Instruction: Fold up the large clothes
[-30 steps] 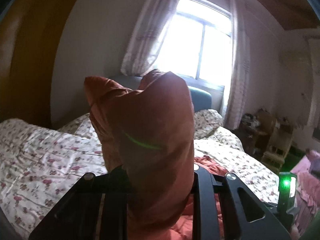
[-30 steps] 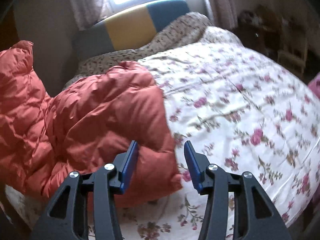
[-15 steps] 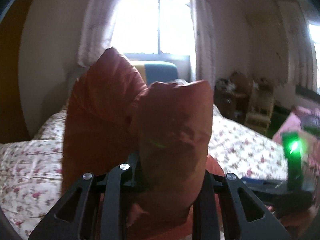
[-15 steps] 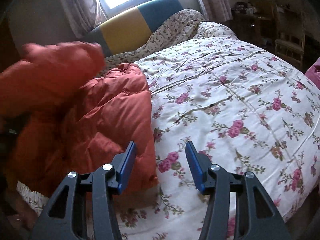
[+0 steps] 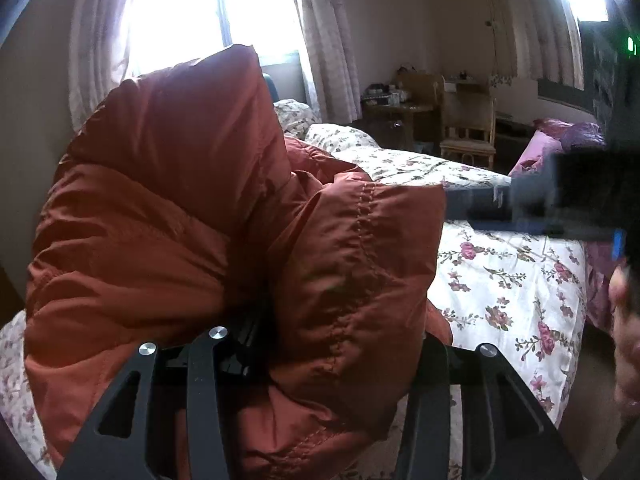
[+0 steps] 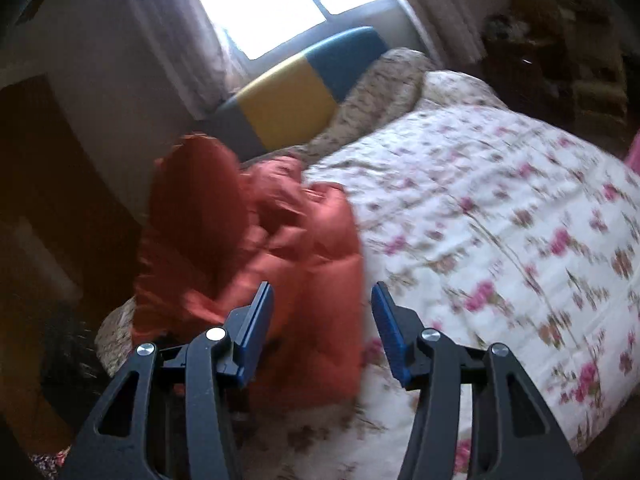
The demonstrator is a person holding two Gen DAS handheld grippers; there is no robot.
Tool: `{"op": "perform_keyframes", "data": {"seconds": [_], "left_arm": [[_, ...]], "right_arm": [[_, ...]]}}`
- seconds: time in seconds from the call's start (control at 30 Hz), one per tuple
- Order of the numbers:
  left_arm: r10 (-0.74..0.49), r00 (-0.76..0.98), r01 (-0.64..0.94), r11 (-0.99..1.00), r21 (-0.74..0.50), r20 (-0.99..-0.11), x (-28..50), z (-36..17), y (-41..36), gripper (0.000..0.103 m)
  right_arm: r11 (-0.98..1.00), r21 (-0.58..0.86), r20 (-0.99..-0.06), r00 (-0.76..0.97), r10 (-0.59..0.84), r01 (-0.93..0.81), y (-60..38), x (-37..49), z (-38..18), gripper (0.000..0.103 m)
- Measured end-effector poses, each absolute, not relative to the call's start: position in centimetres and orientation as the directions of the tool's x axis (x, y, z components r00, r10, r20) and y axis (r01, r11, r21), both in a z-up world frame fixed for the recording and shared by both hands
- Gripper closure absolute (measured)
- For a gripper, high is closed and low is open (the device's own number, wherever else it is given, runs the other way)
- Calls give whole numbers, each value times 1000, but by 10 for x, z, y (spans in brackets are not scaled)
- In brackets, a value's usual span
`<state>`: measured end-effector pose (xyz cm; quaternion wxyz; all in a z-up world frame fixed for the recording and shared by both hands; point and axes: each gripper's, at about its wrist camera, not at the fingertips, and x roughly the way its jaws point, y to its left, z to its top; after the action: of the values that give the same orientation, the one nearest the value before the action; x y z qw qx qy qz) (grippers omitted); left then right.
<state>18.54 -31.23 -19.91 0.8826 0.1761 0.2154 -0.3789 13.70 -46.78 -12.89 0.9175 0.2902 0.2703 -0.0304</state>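
A rust-red padded jacket (image 5: pixel 192 216) fills the left wrist view. My left gripper (image 5: pixel 340 360) is shut on a thick fold of it, and the fabric hides both fingertips. In the right wrist view the same jacket (image 6: pixel 256 248) lies bunched at the left side of the flowered bed (image 6: pixel 500 232), one part raised. My right gripper (image 6: pixel 322 332) is open and empty, its blue pads (image 6: pixel 256 328) hovering just above the jacket's near edge. The right gripper also shows in the left wrist view (image 5: pixel 552 204), at the right, level with the raised jacket.
A yellow and blue headboard (image 6: pixel 304 92) stands under the window. A wooden chair (image 5: pixel 468 120) and cluttered table (image 5: pixel 392 100) stand beyond the bed. A pink-covered surface (image 5: pixel 560 140) lies at right. The person's hand (image 5: pixel 628 344) is at the right edge.
My left gripper has swung right, carrying the jacket fold with it. My right gripper has pulled back and tilted; the raised jacket part has come in toward the bed's middle.
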Motion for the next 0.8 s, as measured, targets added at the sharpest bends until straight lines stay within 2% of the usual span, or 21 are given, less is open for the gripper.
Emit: {"op": "perform_keyframes", "data": {"seconds": [0.1, 0.2, 0.23, 0.27, 0.37, 0.63, 0.73, 0.8], "left_arm": [[-588, 621, 745, 648, 157, -519, 185, -201, -312, 60], [-584, 623, 744, 648, 163, -520, 187, -193, -313, 60], [-585, 623, 745, 647, 164, -520, 186, -192, -313, 60], [-586, 622, 746, 646, 165, -520, 185, -193, -315, 60], [-582, 626, 745, 643, 176, -519, 178, -193, -314, 60], [-601, 600, 786, 563, 253, -528, 148, -191, -294, 59], [-648, 559, 814, 548, 194, -518, 141, -184, -273, 57], [-685, 530, 822, 561, 102, -500, 143, -174, -255, 57]], "right_arm": [[836, 521, -501, 854, 139, 170, -458, 147, -119, 52], [860, 484, -539, 829, 147, 162, -449, 158, -117, 56], [872, 460, -582, 799, 151, 170, -445, 166, -120, 60], [875, 452, -611, 775, 163, 173, -444, 172, -125, 70], [872, 451, -657, 733, 179, 192, -446, 179, -139, 92], [882, 410, -714, 683, 153, 232, -446, 177, -164, 95], [887, 391, -728, 673, 135, 244, -447, 180, -173, 95], [883, 397, -728, 671, 137, 250, -447, 182, -179, 95]]}}
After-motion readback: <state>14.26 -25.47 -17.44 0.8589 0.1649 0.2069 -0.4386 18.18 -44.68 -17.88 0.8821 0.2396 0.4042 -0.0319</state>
